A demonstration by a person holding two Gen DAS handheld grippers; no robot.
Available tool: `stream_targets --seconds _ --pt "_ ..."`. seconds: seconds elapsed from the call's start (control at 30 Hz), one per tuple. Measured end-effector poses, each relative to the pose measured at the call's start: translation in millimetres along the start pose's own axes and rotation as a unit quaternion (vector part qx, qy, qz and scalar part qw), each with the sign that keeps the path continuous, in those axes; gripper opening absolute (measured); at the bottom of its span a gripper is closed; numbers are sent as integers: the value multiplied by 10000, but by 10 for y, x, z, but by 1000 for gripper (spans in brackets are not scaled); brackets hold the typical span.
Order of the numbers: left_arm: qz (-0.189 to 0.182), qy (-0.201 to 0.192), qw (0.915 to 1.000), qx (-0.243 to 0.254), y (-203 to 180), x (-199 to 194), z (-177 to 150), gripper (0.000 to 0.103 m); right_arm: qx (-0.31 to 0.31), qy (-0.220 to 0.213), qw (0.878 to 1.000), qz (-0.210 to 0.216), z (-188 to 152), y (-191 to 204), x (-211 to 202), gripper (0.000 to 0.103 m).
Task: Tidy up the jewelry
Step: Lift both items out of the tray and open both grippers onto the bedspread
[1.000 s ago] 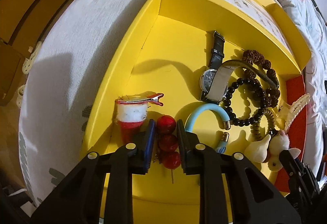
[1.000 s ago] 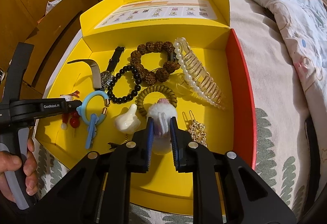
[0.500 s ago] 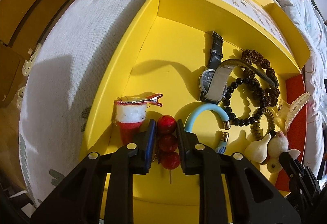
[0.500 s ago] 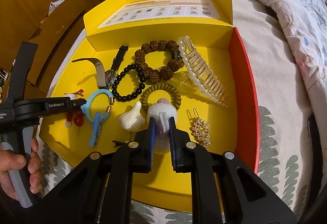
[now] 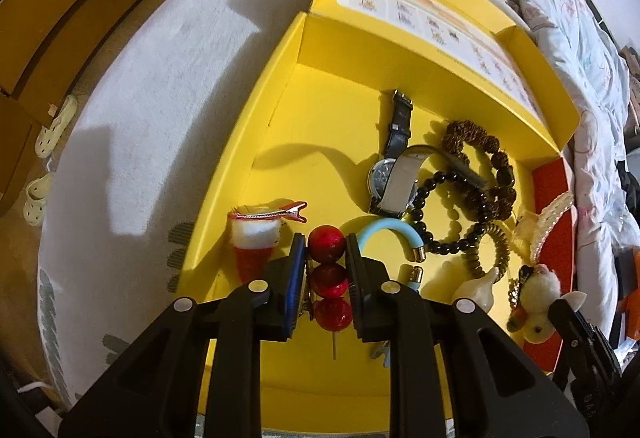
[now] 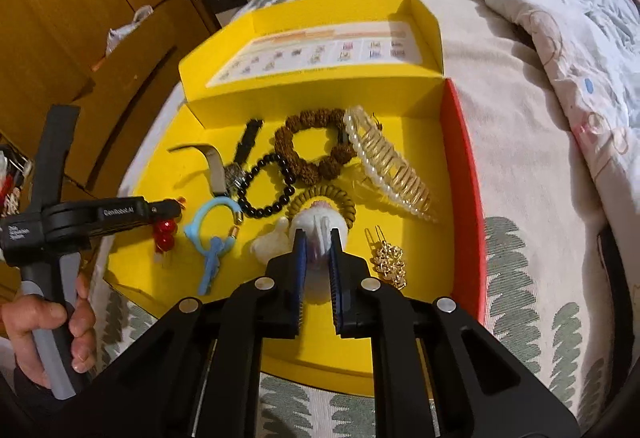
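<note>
Yellow box on the bed, everything loose on its floor, no dividers we can see, so sorting looks barely begun

We have both grippers down in the near edge of the box. Left gripper is closed on the red bead clip, three red balls in a row on a thin stick, pads touching both sides of the top two. Whether it is lifted off the floor we cannot tell. Just left of it lies the santa hat clip, untouched

Right gripper is pinched on the white pompom, jaws narrow with fluff squeezed between them. The pompom sits touching the coil hair tie, with a white figure just beside it on the left

Still lying as a jumble: blue bracelet near the left gripper, watch overlapping the black bead bracelet, brown bead bracelet touching the pearl claw clip toward the back wall, gold hairpin near the red side wall

Our judgement: two items gripped, none visibly regrouped yet. Left to do is nearly all of it, separating hair things from bracelets and the watch. The overlapping bracelets and watch look likeliest to drag each other when pulled
</note>
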State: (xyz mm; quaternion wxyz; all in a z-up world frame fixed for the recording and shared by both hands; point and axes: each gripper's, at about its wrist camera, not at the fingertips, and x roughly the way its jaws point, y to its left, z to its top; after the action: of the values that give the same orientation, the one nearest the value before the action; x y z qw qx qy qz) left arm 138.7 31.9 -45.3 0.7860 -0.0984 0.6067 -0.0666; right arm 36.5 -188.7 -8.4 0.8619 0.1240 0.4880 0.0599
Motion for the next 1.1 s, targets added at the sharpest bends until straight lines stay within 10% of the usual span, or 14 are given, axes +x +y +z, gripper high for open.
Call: stream_targets --seconds 0.7,1.1 --pt "-360 -143 9973 620 18 -762 -1109 20 346 -575 9975 -235 -768 -376 -1398 12" --pt "-1 40 9976 696 13 -500 -1617 20 121 197 9994 -268 -1248 -147 -952 12"
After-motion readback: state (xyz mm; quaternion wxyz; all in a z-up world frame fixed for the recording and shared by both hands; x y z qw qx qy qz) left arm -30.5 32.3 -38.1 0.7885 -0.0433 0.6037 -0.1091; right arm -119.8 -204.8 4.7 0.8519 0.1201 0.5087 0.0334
